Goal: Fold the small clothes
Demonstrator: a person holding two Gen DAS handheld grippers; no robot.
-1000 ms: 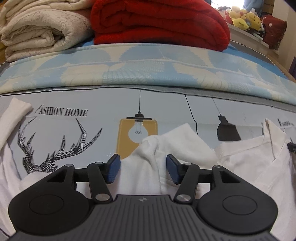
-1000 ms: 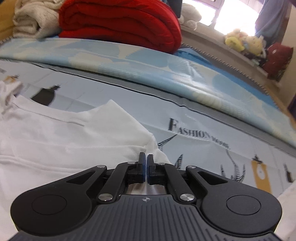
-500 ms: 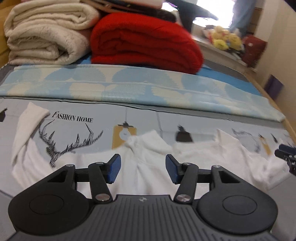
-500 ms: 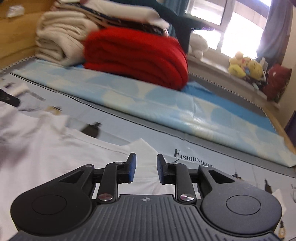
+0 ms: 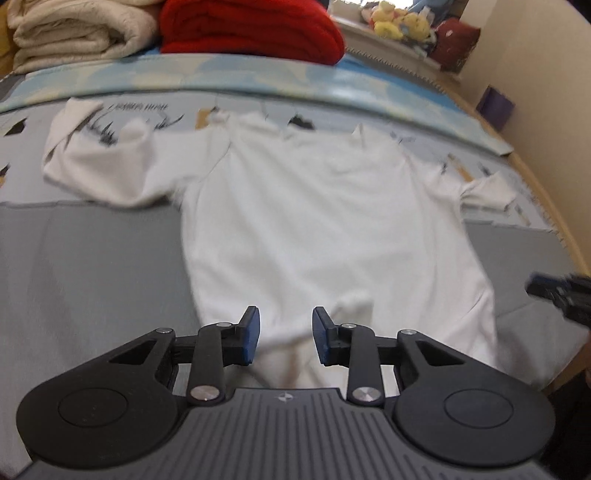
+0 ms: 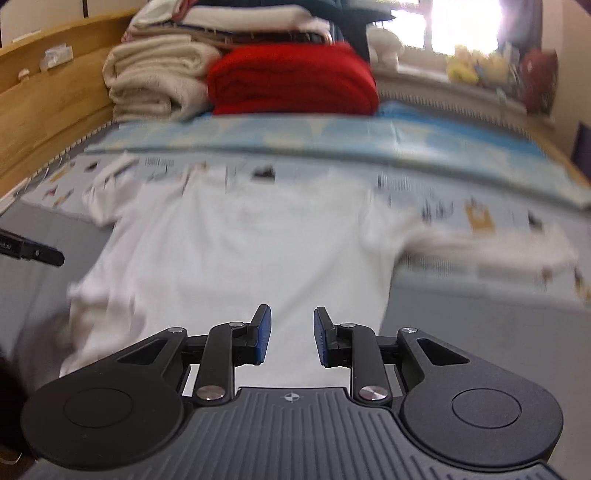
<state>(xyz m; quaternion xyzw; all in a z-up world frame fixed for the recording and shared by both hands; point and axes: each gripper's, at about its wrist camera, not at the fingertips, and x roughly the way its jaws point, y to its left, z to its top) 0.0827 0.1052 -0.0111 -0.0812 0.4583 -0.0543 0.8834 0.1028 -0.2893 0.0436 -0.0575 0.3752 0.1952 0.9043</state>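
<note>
A white T-shirt (image 5: 314, 206) lies spread flat on the bed, collar far and hem near, also in the right wrist view (image 6: 251, 251). My left gripper (image 5: 285, 325) hovers over the near hem, left of centre. Its jaws are closing, with a gap between the blue pads and only cloth below them, nothing pinched. My right gripper (image 6: 291, 325) is open above the hem's right part, empty. Each gripper's tip shows at the edge of the other view: the right gripper (image 5: 554, 291), the left gripper (image 6: 33, 251). Both views are motion-blurred.
A folded red blanket (image 5: 251, 29) and cream blankets (image 5: 74, 33) are stacked at the far end on a blue-patterned sheet (image 5: 369, 88). Plush toys (image 5: 399, 22) sit on the sill. Grey mattress (image 5: 92, 277) flanks the shirt. A wooden bed frame (image 6: 44, 110) runs along the left.
Both grippers pulled back from the shirt's shoulders toward the hem. The right gripper went from shut to open. The left jaws narrowed. More of the shirt now shows, spread out.
</note>
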